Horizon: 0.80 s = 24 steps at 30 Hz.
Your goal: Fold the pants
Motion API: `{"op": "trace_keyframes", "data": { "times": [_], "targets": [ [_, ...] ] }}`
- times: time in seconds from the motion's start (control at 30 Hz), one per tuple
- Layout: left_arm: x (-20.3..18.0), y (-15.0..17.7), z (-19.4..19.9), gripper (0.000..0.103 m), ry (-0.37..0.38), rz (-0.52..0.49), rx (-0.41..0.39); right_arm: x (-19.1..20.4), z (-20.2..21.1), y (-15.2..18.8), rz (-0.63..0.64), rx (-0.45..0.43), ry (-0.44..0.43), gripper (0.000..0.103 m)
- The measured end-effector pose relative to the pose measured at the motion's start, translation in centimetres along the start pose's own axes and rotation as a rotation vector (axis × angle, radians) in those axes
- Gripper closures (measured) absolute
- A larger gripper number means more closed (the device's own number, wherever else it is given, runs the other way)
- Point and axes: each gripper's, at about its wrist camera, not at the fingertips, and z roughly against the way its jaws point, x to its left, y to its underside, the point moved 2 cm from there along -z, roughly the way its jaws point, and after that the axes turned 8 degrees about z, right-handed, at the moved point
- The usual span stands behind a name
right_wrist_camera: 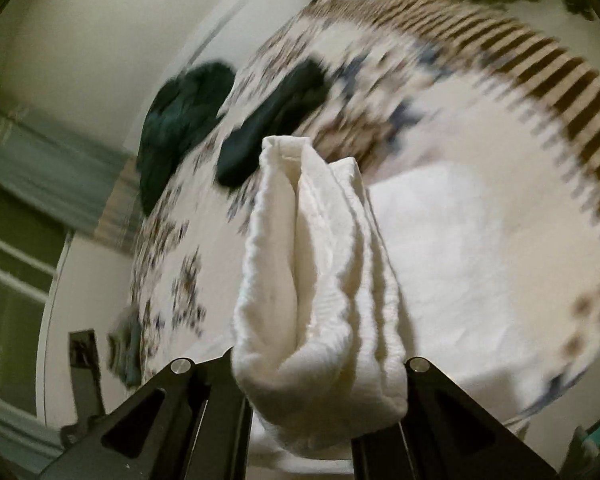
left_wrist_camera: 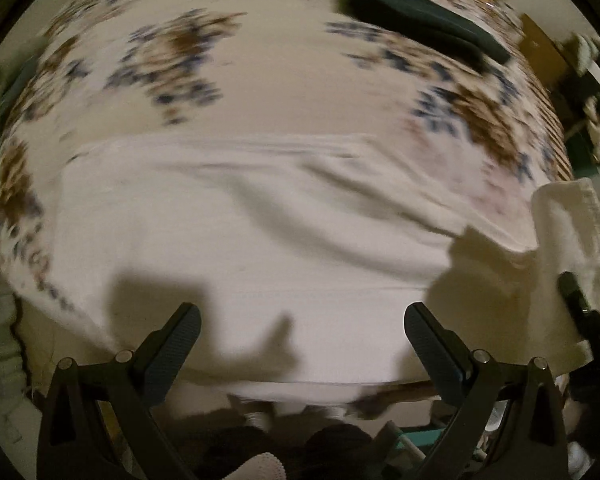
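Apparently mid-fold, the right gripper (right_wrist_camera: 320, 376) clamps a bunched end of the white pants (left_wrist_camera: 260, 248), lifted above the bedspread (left_wrist_camera: 284, 92), while the left gripper (left_wrist_camera: 302, 332) hovers spread wide, needing its own hold.

no readable text, labels or numbers anywhere.

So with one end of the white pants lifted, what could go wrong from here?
1. The right gripper holds a thick bunch of the white pants; layers might slip out unevenly and skew the fold.
2. The left gripper is open and holds nothing, so the wrinkled spread part could drag along the floral bedspread.
3. Both views are motion-blurred; a fast swing could land the edge crooked.
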Motion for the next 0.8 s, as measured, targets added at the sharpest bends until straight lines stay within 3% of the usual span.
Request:
{"op": "trace_keyframes", "data": {
  "times": [0.17,0.27,0.33,0.4,0.5,0.6,0.67,0.8],
  "targets": [
    [7.1,0.2,-0.4,0.0,-0.046,0.095,0.01,4.9,-7.9,5.3,0.112,0.13,0.009,0.098],
    [9.9,0.6,-0.3,0.0,-0.065,0.133,0.008,6.8,-12.1,8.0,0.195,0.211,0.073,0.095],
    [10.9,0.7,-0.2,0.0,-0.073,0.144,0.003,6.6,-14.7,9.1,0.192,0.297,0.131,0.085],
    [11.5,0.7,0.0,0.0,-0.078,0.153,0.0,6.9,-15.8,10.2,0.161,0.398,0.094,0.048],
    [11.3,0.4,0.5,0.0,-0.056,0.165,-0.009,7.7,-14.4,10.1,0.147,0.443,-0.027,0.041],
    [9.8,0.0,0.6,0.0,-0.012,0.163,-0.02,6.6,-11.1,9.1,0.104,0.43,-0.063,0.032],
    [8.1,-0.3,0.1,0.0,0.03,0.159,-0.015,4.7,-9.0,8.2,0.081,0.404,-0.033,0.027],
    [3.9,-0.7,-2.3,0.0,0.072,0.119,0.015,-0.3,-5.9,6.4,0.049,0.371,0.152,0.027]
  ]
}}
